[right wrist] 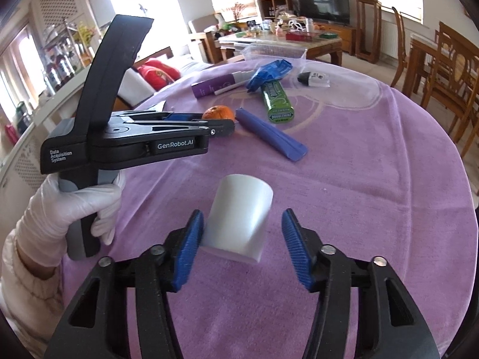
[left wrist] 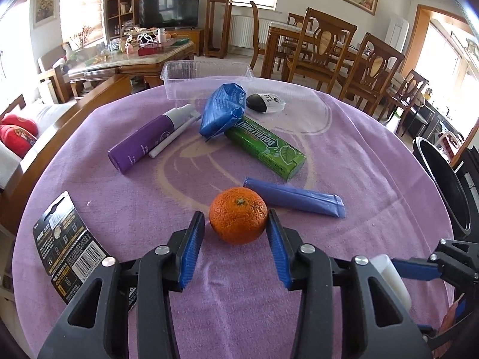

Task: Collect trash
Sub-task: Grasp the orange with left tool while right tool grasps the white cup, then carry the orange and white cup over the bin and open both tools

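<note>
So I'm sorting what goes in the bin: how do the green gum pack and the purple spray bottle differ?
The green gum pack is a flat-sided box with printed leaves; the purple spray bottle is a round cylinder with a white nozzle end. The pack touches the crumpled blue wrapper; the bottle has a white stick alongside. Both lie flat on the purple cloth.

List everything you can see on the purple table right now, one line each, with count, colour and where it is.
orange: one, orange, between the left claw's pads
white cup: one, white, on its side, between the right claw's pads
blue stick packet: one, blue, right of the orange
gum pack: one, green, centre
blue wrapper: one, crumpled, overlapping the gum pack's far end
purple bottle: one, centre-left
white pen: one, beside the bottle
clear tray: one, far edge
battery card: one, black, near left
left claw: open
right claw: open
gloved hand: white, holding the left claw
</note>
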`<state>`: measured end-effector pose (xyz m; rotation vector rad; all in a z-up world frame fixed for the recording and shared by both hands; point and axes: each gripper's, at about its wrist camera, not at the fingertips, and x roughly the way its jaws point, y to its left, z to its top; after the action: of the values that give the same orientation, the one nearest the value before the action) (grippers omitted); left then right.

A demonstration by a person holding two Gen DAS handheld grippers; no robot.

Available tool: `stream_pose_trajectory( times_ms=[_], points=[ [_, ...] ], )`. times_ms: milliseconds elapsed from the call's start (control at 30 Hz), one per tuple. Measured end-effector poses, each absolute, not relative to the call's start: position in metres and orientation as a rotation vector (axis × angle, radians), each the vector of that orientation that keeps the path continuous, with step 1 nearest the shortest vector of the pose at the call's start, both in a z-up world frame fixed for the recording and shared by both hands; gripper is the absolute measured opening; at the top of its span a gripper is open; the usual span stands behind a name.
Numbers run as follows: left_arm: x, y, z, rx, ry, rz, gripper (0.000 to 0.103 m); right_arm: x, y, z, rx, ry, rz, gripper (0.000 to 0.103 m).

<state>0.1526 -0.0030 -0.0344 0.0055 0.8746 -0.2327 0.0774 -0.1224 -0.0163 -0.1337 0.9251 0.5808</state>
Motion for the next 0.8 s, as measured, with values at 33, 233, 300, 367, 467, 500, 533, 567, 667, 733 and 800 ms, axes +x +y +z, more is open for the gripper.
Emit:
stream_pose_trajectory(
  times_ms=[33,233,300,367,467,500,533,567,667,733,800],
  points=[
    [0.152,-0.003,-0.034,0.005,0.874,-0.235,0.038,0.078,-0.121,-0.017,-0.14,0.931,0.584,0.041],
    [0.147,-0.003,-0.032,0.006,0.864,-0.231,0.037,0.077,-0.126,-0.014,-0.115,0.913,0.589,0.04],
    [0.143,-0.003,-0.029,0.007,0.845,-0.228,0.037,0.076,-0.129,-0.011,-0.105,0.903,0.587,0.04],
    [0.14,-0.004,-0.027,0.009,0.833,-0.23,0.036,0.074,-0.136,-0.008,-0.088,0.891,0.588,0.04],
    [0.136,-0.006,-0.025,0.0,0.817,-0.238,0.036,0.071,-0.145,-0.002,-0.072,0.873,0.581,0.04],
    [0.135,-0.006,-0.023,-0.005,0.811,-0.244,0.036,0.069,-0.15,0.001,-0.064,0.864,0.578,0.04],
    [0.134,-0.008,-0.022,-0.009,0.804,-0.255,0.036,0.068,-0.156,0.004,-0.057,0.853,0.572,0.04],
    [0.132,-0.011,-0.019,-0.01,0.798,-0.268,0.036,0.066,-0.163,0.008,-0.051,0.84,0.566,0.04],
    [0.128,-0.025,-0.013,-0.003,0.782,-0.295,0.036,0.062,-0.182,0.015,-0.037,0.816,0.533,0.04],
    [0.125,-0.038,-0.008,-0.001,0.766,-0.315,0.036,0.059,-0.199,0.02,-0.015,0.798,0.51,0.041],
    [0.121,-0.053,-0.002,-0.001,0.746,-0.338,0.036,0.055,-0.218,0.025,0.012,0.77,0.479,0.041]
  ],
)
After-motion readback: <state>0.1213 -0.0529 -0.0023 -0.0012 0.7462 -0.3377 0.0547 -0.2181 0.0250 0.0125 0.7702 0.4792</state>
